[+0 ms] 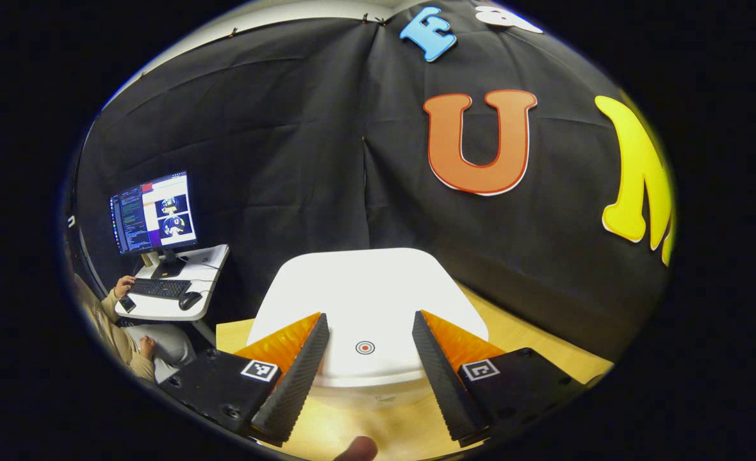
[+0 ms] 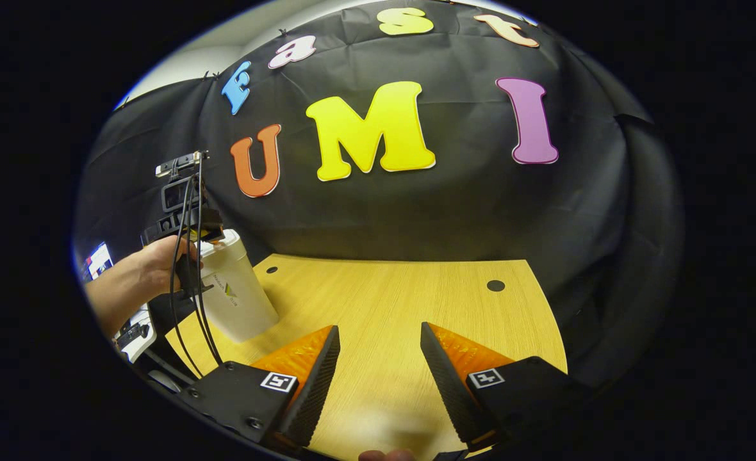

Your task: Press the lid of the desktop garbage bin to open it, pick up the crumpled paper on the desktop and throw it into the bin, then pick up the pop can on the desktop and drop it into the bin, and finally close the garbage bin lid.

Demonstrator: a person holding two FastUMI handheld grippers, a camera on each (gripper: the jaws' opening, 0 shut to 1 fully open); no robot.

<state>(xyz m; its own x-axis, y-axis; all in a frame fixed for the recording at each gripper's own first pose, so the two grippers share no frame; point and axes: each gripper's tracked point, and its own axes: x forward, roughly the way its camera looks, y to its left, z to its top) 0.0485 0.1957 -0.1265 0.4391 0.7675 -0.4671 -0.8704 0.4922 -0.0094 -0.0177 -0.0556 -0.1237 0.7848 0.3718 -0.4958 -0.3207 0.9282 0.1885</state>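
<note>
1. The left gripper (image 1: pixel 368 320) hangs just above the white plastic desktop bin with its rounded-square lid (image 1: pixel 365 294), fingers spread wide and holding nothing. The lid lies flat and closed, and a small red-and-black ring target (image 1: pixel 365 347) sits near its front edge, right between the two fingers.

2. From the right gripper view, that same white bin (image 2: pixel 237 298) stands at the left end of the pale wooden desktop (image 2: pixel 403 301), with a hand (image 2: pixel 150 269) holding the left gripper unit (image 2: pixel 182 211) over it, cables trailing down.

3. The right gripper (image 2: pixel 378 336) is also spread wide and empty, poised over bare wood well apart from the bin.

4. By my reading we are at the very first step: the lid press has not landed. I cannot pick out the crumpled paper or the pop can anywhere on the stretch of desk in view.

5. First risk: with the fingers this far apart they straddle the target, so a straight push down may touch the lid with only one tip or off-centre, and the catch might not release.

6. Second risk: the bin looks tall and light. A push near the front edge or at an angle could tip it or slide it along the smooth desk.

7. Third risk: the dangling cables hang close to the bin's side and could snag it when the hand lifts away.

8. Off to the side, a seated person (image 1: pixel 118 326) works at a monitor (image 1: pixel 154 211) and keyboard (image 1: pixel 159 288), well clear of the action.
</note>
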